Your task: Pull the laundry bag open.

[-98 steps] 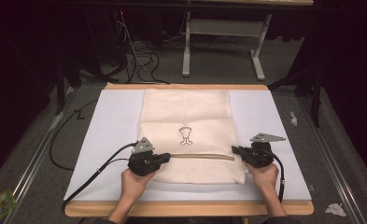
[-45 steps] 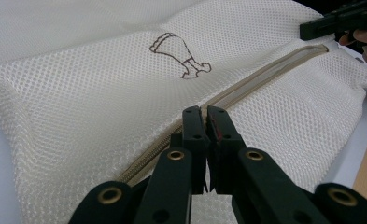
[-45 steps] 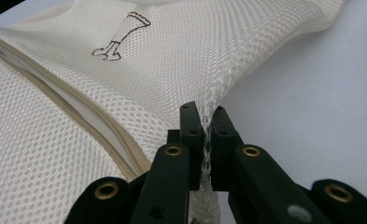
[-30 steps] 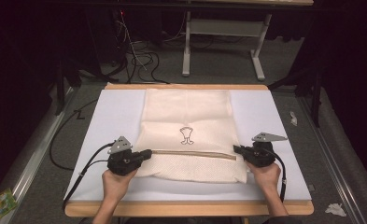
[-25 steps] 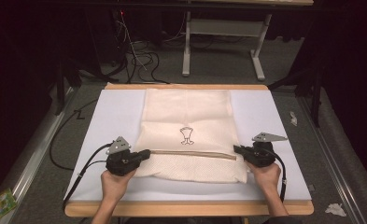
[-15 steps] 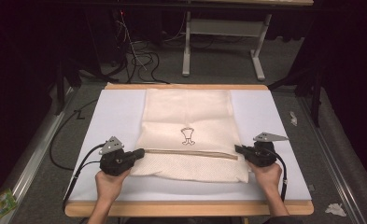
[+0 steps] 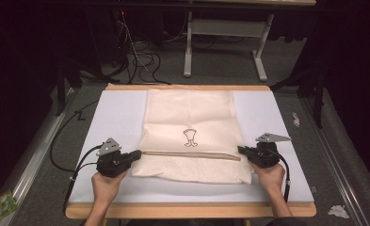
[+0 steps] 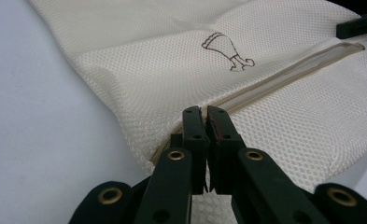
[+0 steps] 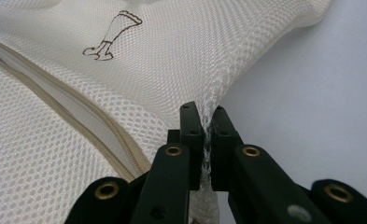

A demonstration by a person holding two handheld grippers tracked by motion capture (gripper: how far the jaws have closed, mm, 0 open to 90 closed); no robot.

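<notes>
Now left gripper (image 7: 134,156) sits farther left.

No words, brands or numbers can be read. The cream mesh bag (image 7: 189,136) bears just a small brown outline drawing (image 7: 190,138) above its zipper, no lettering.

High view: above my side, facing forward and down over the whole table (image 7: 277,113) | my left gripper view: close, low along the jaws | my right gripper view: equally close | shared: the mesh bag (image 7: 189,122) (image 8: 274,70) (image 9: 181,51) and its zipper (image 7: 192,154) (image 8: 284,77) (image 9: 78,112).
</notes>
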